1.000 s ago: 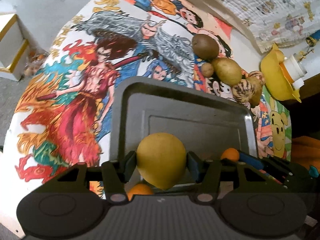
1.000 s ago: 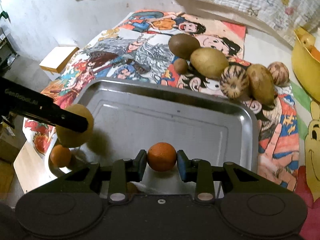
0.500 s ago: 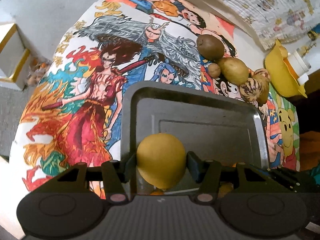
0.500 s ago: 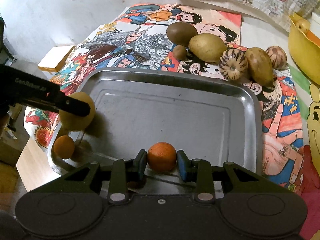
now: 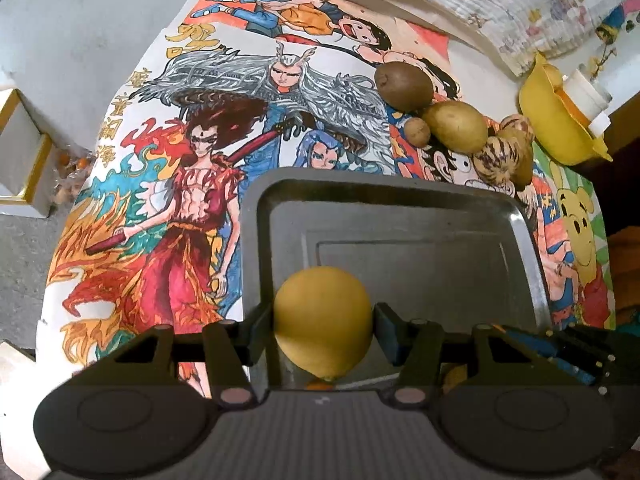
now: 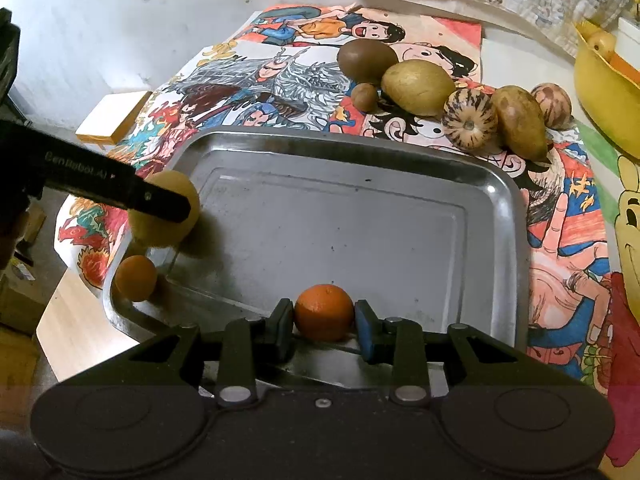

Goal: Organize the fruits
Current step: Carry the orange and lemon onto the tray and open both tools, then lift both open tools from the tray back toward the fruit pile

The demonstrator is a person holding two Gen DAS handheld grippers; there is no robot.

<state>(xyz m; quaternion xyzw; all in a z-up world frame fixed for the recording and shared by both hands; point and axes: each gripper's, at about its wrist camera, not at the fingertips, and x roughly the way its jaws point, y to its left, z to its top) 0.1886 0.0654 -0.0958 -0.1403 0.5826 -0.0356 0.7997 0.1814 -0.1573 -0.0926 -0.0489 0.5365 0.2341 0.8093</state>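
Yellow fills the gap between the fingers of the left gripper [image 5: 324, 328] in its own wrist view: a round yellow fruit [image 5: 322, 322] sits clamped there, both pads pressed to its sides, the jaws standing about half apart around it. Beyond the fingertips lies the metal tray [image 5: 400, 200], and the fruit hangs over its near part. Further ahead and to the right, a cluster of brown and striped fruits [image 5: 454, 126] rests on the cartoon-printed cloth [image 5: 160, 200], with a yellow bowl [image 5: 560, 132] far right.

Seen from the right wrist, the right gripper [image 6: 324, 326] has its jaws drawn close on a small orange [image 6: 325, 312], pads touching both sides, over the tray's near edge. Left of the fingers a second small orange [image 6: 136, 278] lies at the tray's corner, just beneath the left gripper's yellow fruit.
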